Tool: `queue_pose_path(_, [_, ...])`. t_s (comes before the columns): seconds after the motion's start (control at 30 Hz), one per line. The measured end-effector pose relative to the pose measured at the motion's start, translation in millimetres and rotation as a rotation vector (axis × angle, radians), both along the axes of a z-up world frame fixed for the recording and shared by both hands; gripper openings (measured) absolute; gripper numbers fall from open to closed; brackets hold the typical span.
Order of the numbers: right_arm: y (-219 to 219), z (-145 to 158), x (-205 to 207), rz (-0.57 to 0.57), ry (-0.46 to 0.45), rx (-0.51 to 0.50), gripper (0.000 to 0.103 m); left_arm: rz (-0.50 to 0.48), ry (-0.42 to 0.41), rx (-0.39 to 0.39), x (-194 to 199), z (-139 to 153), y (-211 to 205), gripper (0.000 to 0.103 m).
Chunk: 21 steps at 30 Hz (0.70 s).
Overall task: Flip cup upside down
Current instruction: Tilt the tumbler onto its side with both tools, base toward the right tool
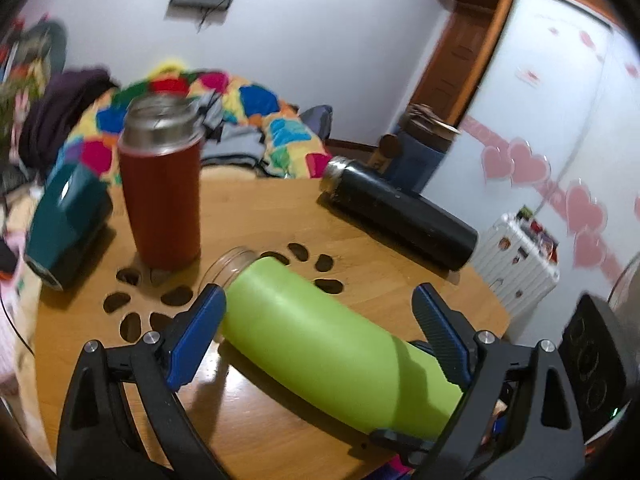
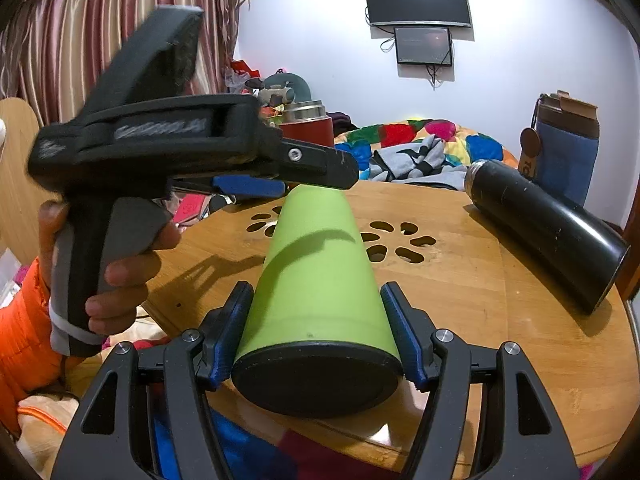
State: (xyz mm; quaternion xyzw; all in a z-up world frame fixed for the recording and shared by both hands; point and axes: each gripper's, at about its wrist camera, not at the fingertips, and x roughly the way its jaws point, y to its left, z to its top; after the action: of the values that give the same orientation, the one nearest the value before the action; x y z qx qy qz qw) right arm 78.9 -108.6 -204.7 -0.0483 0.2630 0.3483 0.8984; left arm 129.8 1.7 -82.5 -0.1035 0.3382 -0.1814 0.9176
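A: Where's the cup?

B: The green cup lies on its side on the round wooden table, near the front edge. Its clear glass mouth points toward the ring of oval cut-outs in the tabletop, and its black base faces the right wrist camera.

A: And the right gripper?

B: The right gripper has its 2 blue-padded fingers on either side of the cup's base end, pinching it, with the pads against the green wall.

A: The left one?

B: The left gripper straddles the cup nearer the mouth. Its fingers are spread wide; the left pad sits just beside the cup, the right pad stands apart from it. From the right wrist view, a hand in an orange sleeve holds its grey handle.

A: What else is on the table?

B: A red flask with a steel open top stands upright behind the cut-outs. A black flask lies on its side to the right, well apart from the cup. A dark teal box-like object sits at the left edge; it is blurred.

A: Beyond that?

B: A multicoloured quilt on a bed, and 2 dark screens on the white wall.
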Motion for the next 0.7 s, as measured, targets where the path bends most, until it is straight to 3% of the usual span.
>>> queue_pose_path(0.13, [-4, -7, -1, 0.001, 0.035, -0.004, 0.064, -0.034, -0.063, 0.092, -13, 4, -20, 0.086])
queue_pose_path(0.27, [-6, -8, -8, -0.011, 0.016, -0.025, 0.063, -0.064, -0.06, 0.141, -15, -1, -29, 0.069])
queue_pose_path(0.33, [-6, -8, -12, -0.023, 0.005, -0.038, 0.063, -0.051, -0.061, 0.168, -15, -3, -30, 0.066])
queue_pose_path(0.53, [-12, 7, -28, -0.048, -0.052, -0.045, 0.063, -0.066, -0.044, 0.121, -18, 1, -22, 0.061])
queue_pose_path(0.7, [-11, 34, -44, -0.051, -0.144, -0.042, 0.063, -0.064, -0.088, 0.108, -28, 22, -16, 0.061])
